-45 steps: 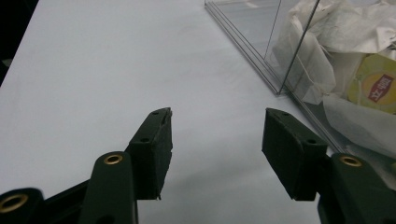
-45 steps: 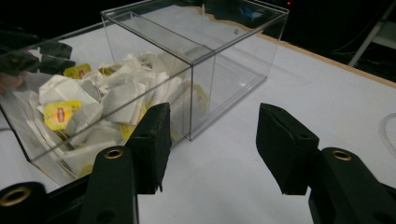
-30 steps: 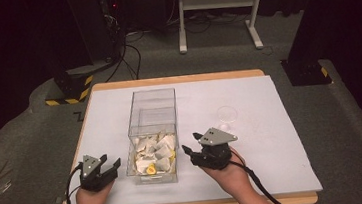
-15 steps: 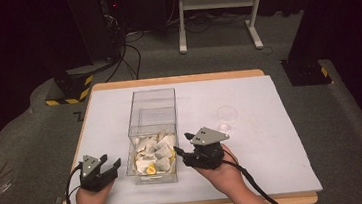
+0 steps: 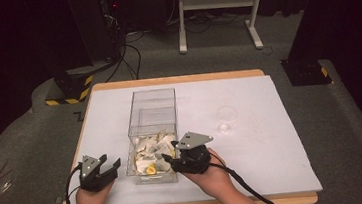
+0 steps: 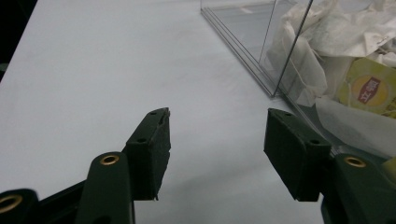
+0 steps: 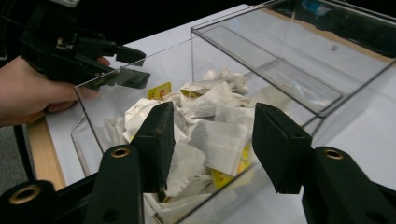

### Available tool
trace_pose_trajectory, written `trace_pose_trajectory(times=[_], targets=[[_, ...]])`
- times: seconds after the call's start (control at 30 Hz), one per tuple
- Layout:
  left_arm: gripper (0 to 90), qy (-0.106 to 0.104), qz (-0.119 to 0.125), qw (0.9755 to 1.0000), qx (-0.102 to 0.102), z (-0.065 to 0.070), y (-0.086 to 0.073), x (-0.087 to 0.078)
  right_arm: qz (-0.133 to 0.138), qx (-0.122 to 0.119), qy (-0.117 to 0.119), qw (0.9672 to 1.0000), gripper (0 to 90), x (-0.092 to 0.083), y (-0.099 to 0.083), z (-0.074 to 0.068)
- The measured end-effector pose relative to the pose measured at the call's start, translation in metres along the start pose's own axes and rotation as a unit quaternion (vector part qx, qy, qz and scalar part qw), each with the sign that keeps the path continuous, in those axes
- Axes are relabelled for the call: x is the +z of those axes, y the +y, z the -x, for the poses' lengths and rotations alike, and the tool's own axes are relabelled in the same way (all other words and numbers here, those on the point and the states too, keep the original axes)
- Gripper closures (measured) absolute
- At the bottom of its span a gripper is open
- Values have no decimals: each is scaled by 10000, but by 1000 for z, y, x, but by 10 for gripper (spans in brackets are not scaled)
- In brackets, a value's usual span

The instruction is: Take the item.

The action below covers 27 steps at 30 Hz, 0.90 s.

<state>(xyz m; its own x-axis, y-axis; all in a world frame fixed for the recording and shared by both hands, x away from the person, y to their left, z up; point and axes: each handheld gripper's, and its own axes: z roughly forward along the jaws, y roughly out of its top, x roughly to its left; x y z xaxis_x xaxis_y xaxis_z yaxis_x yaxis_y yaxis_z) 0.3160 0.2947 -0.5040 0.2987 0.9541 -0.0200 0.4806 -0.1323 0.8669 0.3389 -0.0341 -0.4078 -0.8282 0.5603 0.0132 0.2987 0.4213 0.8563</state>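
The clear box (image 5: 153, 135) sits mid-tabletop, tea bags (image 5: 149, 152) piled at its 6 o'clock end. The right hand-held gripper (image 5: 170, 158), jaws just narrowing yet empty, hovers at its rim; the left hand-held gripper (image 5: 109, 167) waits wide at 9 o'clock. No bag is gripped yet; picking remains.

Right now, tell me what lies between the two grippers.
In the high view, the clear box of tea bags stands between left gripper and right gripper.
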Motion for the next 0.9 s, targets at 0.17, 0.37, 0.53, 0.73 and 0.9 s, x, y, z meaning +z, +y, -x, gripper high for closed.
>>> trace_pose_trajectory(times=[0.17, 0.37, 0.53, 0.73, 0.9], targets=[[411, 0, -4, 10000, 13, 1, 0, 0, -224, -68, 66, 9997, 545, 12, 3, -7], [411, -37, 24, 10000, -17, 0, 0, 0, -575, -100, 86, 9983, 577, 26, 6, -11], [411, -58, 28, 10000, -6, -1, 0, 0, -791, -97, 68, 9968, 604, 33, 6, -11], [411, -58, 33, 10000, -7, -1, 0, 0, -1010, -150, 50, 9948, 627, 39, 5, -11], [411, -52, 28, 10000, -5, -1, 0, 0, -1148, -149, 27, 9933, 640, 42, 3, -10]])
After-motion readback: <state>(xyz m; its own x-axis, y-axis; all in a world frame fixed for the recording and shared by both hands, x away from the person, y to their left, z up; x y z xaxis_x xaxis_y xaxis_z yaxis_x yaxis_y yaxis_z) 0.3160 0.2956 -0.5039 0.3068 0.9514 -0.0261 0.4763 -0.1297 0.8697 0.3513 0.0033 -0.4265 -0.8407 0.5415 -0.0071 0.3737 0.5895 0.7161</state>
